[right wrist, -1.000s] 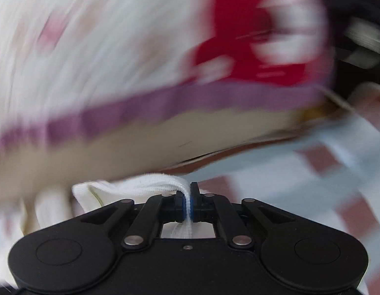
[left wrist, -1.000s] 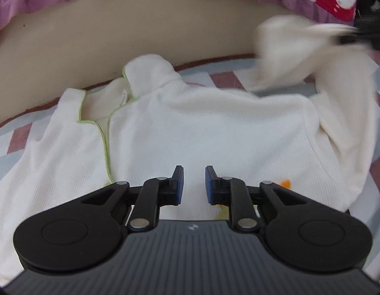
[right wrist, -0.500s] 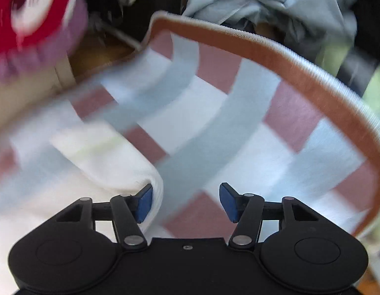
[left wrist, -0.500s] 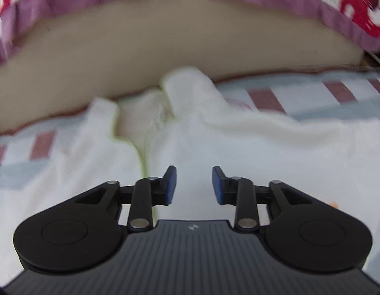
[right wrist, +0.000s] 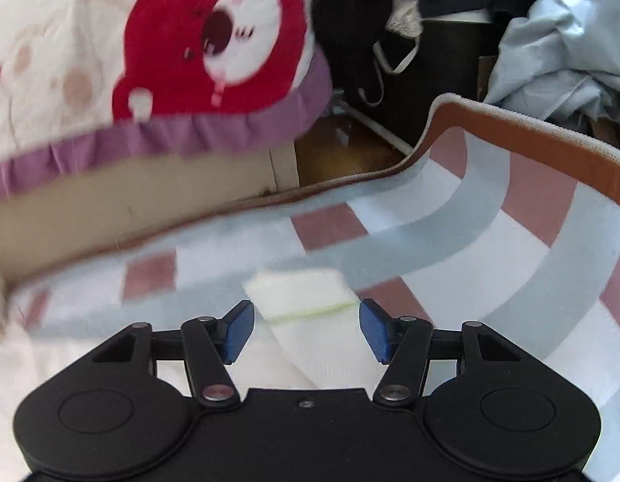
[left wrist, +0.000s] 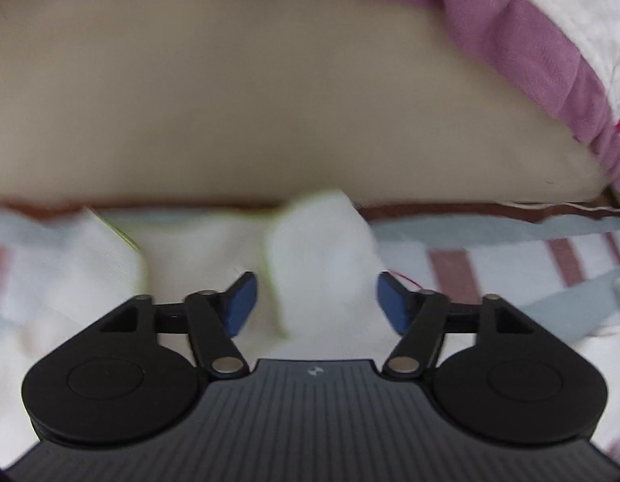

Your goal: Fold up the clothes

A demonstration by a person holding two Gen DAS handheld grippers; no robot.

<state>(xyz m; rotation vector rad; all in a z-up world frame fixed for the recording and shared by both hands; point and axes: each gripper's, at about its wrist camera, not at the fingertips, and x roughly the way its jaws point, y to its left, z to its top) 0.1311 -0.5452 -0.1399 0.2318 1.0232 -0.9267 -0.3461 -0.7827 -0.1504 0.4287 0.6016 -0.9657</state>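
Sleeves are the business here, and the fold looks barely begun: the white top [left wrist: 197,257] lies spread on the checked blanket [right wrist: 490,249], collar near the far edge, nothing tucked in that either camera shows, so body folds and sleeves are, by my reckoning, all left. Left gripper [left wrist: 316,301] has its jaws wide, having just been opening; a raised flap of the collar stands between the pads but they are not pressing on it. Right gripper [right wrist: 306,329] is wide too, jaws lately opened; the cuff [right wrist: 298,289] with its thin green line lies between the pads, apart from both. Left view alone shows the green-edged neckline against the beige wall; right view alone shows the red-and-white quilt [right wrist: 149,60], the blanket's brown border and heaped clothes [right wrist: 559,48] beyond.
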